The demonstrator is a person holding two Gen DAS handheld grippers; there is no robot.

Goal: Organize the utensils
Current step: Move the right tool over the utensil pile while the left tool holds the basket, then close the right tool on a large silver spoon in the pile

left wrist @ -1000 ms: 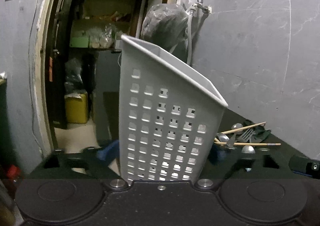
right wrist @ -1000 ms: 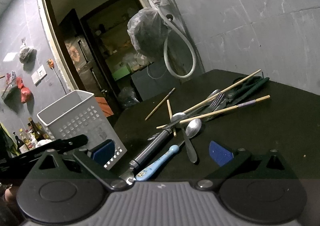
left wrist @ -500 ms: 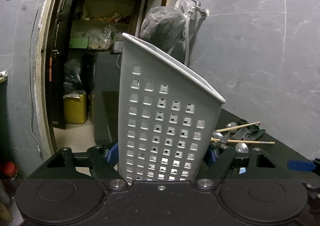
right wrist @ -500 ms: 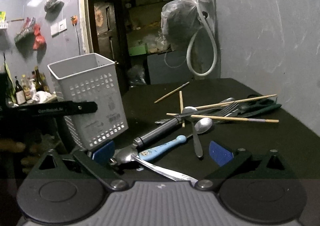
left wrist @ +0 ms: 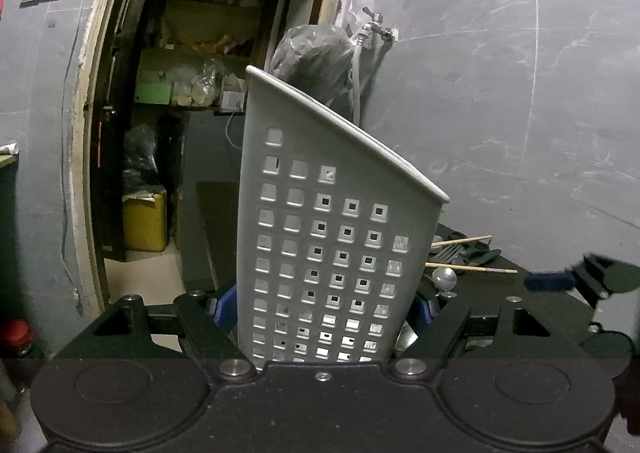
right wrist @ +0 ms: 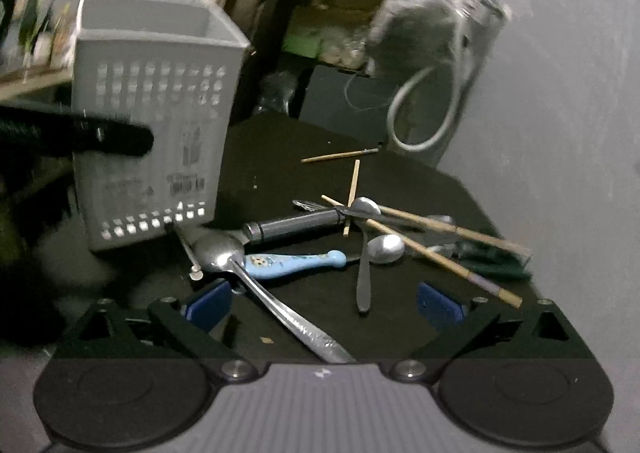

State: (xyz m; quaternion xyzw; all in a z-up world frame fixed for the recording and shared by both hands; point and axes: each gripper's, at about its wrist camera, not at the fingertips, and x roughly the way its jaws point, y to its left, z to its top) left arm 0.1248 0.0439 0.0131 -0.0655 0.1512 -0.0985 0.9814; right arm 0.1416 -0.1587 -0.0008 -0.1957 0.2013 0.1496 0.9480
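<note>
A: What has been changed on the left side?

B: The white perforated basket (left wrist: 336,253) is now clamped by the left gripper (left wrist: 322,311). Its blue pads (left wrist: 225,307) were standing clear of the basket walls a second ago; now they are pressed against both sides, low down. The basket is seen tilted in the left wrist view, with its base at the edge of the dark table (right wrist: 400,181).

A: And further to the right?

B: A long steel spoon (right wrist: 256,285) is lying between the fingers of the right gripper (right wrist: 324,303), with its bowl forward and its handle running back under the camera. The jaws are spread wide and the spoon is not touched by the pads. Behind it, a blue-handled utensil (right wrist: 294,263), a dark-handled tool (right wrist: 296,225), another spoon (right wrist: 378,253) and several chopsticks (right wrist: 432,249) are scattered.

A: What is meant by this for the task?

B: The container is probably secured now, so that utensils can be dropped into it. No utensil can be seen inside it yet; the sorting appears to be only at its start.
</note>
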